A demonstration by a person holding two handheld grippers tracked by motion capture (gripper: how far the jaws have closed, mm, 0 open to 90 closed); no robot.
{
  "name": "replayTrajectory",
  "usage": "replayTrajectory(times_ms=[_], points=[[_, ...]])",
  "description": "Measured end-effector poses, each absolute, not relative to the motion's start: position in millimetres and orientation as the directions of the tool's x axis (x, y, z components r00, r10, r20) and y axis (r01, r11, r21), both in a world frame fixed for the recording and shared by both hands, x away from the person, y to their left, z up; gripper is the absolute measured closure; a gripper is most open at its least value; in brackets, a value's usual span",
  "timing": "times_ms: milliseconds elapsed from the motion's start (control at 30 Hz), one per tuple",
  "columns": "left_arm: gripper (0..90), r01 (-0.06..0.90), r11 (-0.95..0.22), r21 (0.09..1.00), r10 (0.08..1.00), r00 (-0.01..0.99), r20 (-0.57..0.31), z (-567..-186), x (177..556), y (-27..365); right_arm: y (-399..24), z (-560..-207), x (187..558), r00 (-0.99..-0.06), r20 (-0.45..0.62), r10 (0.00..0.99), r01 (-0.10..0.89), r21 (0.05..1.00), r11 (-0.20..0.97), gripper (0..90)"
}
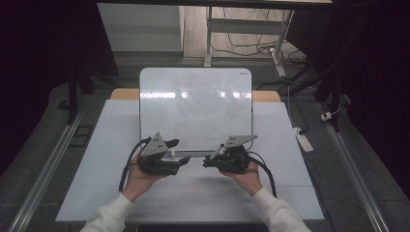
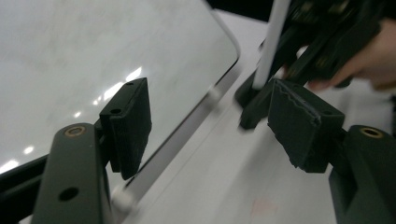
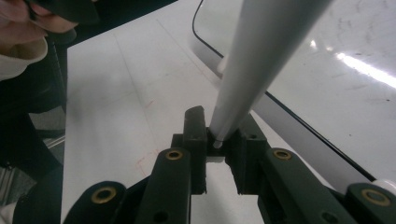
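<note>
Both forearms wear white long sleeves with ribbed cuffs. Each hand carries a black gripper: the left gripper [image 1: 181, 151] and the right gripper [image 1: 207, 162] each bear a grey three-cornered plate on top, dotted with small holes. A black cable loops from the rear of each. The jaw arms are matt black with brass-ringed screw holes and ribbed black pads.

Slim white marker [image 3: 261, 60], tilted, pinched at its lower end, over the whiteboard's [image 1: 196, 106] near edge

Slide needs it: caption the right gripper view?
Right hand-held gripper clamps a white marker beside a whiteboard.
</note>
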State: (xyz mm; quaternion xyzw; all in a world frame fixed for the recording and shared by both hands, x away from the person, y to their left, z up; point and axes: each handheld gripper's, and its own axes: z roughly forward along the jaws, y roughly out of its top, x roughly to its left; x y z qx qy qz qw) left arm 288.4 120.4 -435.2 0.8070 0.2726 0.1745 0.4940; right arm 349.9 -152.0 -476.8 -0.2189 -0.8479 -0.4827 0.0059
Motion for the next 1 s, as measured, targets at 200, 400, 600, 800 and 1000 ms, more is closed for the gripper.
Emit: replayTrajectory(times_ms=[200,400,600,800,1000], points=[[31.6,0.228,-0.389,0.892,0.574,0.818,0.041,-426.5,291.1,93.1,-149.7,-475.9,346.5,-0.909,0.221,0.353,0.369,0.819,0.440,77.4],[33.4,0.238,-0.396,0.887,0.559,0.829,0.027,-430.1,300.1,79.4,-148.1,-477.9,346.0,-0.909,0.225,0.350,0.373,0.815,0.444,77.4],[43.7,0.239,-0.414,0.878,0.519,0.855,0.012,-437.0,308.5,65.0,-146.9,-480.3,346.0,-0.908,0.233,0.349,0.380,0.809,0.448,77.4],[58.5,0.230,-0.424,0.876,0.495,0.869,0.012,-439.8,311.9,56.9,-145.6,-481.6,345.6,-0.906,0.243,0.346,0.387,0.807,0.447,77.4],[68.5,0.235,-0.440,0.867,0.480,0.877,0.006,-443.8,314.1,53.3,-146.1,-481.5,346.0,-0.903,0.259,0.343,0.398,0.806,0.438,77.4]])
